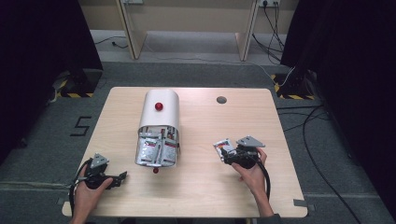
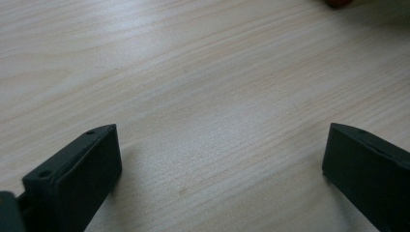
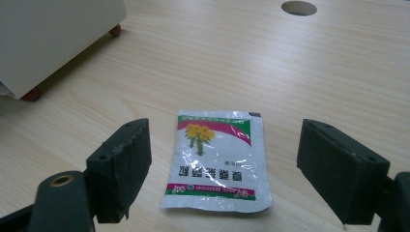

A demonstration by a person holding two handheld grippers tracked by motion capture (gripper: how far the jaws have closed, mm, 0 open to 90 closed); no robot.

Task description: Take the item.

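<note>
With both grippers' jaws apart, our right gripper [image 3: 222,169] leaves one white foil sachet [image 3: 216,159] flat near the table's [image 1: 196,196] right edge; more fill the white bin [image 1: 159,128].

From my high view the packets [image 1: 157,150] crammed in the white container's [image 1: 159,108] open end are too small to count or read. My right gripper [image 1: 229,154] covers part of the sachet [image 1: 223,146] there, and the sachet's print is unreadable. In my right gripper view the container is cut off by the frame's upper left corner.
</note>
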